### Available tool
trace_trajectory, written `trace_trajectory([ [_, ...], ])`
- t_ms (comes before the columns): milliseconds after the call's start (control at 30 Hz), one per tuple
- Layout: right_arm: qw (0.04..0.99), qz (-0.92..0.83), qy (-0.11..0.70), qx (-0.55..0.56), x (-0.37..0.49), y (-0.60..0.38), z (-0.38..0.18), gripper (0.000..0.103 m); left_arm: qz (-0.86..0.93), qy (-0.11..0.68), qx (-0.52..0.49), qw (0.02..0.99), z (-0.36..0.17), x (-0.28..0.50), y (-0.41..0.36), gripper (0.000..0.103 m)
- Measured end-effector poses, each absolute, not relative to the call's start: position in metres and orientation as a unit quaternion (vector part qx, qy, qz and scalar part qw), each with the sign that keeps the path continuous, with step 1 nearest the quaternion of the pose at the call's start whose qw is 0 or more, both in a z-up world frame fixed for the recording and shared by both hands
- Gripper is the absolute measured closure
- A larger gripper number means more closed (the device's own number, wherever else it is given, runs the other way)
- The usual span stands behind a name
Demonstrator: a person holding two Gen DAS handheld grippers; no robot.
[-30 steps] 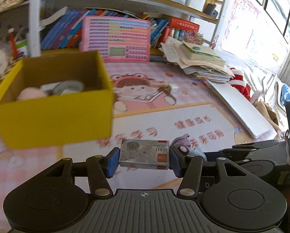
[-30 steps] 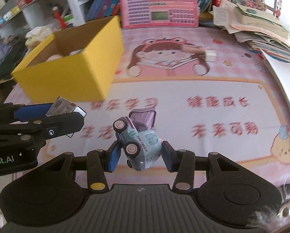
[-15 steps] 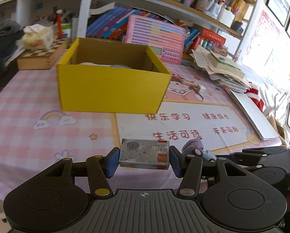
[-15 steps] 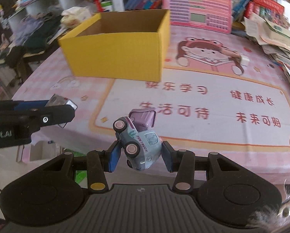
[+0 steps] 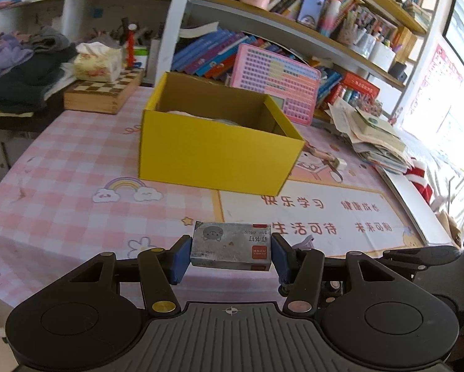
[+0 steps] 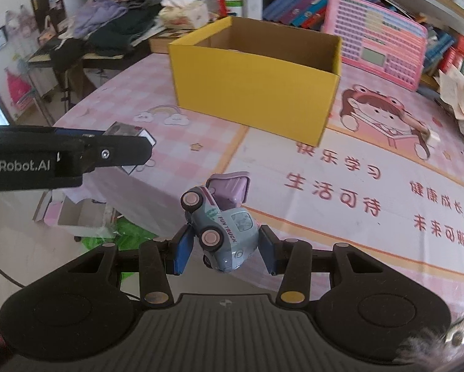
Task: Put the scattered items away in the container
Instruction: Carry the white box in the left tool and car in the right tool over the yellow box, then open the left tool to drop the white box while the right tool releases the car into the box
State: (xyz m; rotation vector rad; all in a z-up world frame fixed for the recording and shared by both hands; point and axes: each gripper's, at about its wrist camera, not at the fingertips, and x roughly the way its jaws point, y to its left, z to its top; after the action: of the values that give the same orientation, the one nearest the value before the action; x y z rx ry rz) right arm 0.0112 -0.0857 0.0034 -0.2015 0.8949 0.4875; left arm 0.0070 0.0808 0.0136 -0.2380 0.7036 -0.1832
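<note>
An open yellow cardboard box (image 5: 219, 152) (image 6: 256, 93) stands on the pink checked tablecloth, with pale items partly visible inside. My left gripper (image 5: 230, 252) is shut on a small grey staple box (image 5: 230, 249), held above the table's near edge, well short of the yellow box. My right gripper (image 6: 222, 248) is shut on a light-blue toy truck (image 6: 222, 229) with a purple tipper, tilted on its side. In the right wrist view the left gripper (image 6: 108, 152) reaches in from the left with the staple box (image 6: 125, 131) in it.
A pink keyboard toy (image 5: 275, 83) leans behind the box. A chessboard case (image 5: 103, 91) with a tissue pack lies at the back left, and a paper stack (image 5: 374, 133) at the right. Shelves of books rise behind. Left of the table, the floor holds a white carton (image 6: 77, 217).
Both grippers have pulled back from the yellow box toward the table's near edge and rolled, each keeping its item. The box now looks smaller and farther.
</note>
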Motion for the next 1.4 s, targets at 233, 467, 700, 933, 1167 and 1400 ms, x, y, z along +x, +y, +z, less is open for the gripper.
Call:
trace_trajectory([
  [233,0.863,0.254,0.423,-0.106,0.012,-0.072,0.004,0.059,-0.073,0.335,-0.118,0.932,0.018,0.004,0.094,0.050],
  [467,0.861,0.276,0.413,-0.112,0.020,-0.060,0.007,0.059,-0.054,0.326,-0.120,0.936,0.024,0.009,0.105,0.050],
  [700,0.858,0.294,0.403,-0.122,0.042,-0.053,0.011,0.059,-0.038,0.314,-0.130,0.940,0.031,0.030,0.114,0.050],
  [933,0.874,0.283,0.380,-0.108,0.086,-0.063,0.024,0.059,-0.037,0.294,-0.123,0.947,0.044,0.074,0.113,0.050],
  [1167,0.898,0.260,0.346,-0.077,0.160,-0.078,0.054,0.059,-0.036,0.268,-0.109,0.956,0.059,0.134,0.109,0.050],
  [1400,0.899,0.265,0.325,-0.127,0.258,-0.070,0.067,0.059,-0.039,0.297,-0.069,0.951,0.046,0.215,0.096,0.050],
])
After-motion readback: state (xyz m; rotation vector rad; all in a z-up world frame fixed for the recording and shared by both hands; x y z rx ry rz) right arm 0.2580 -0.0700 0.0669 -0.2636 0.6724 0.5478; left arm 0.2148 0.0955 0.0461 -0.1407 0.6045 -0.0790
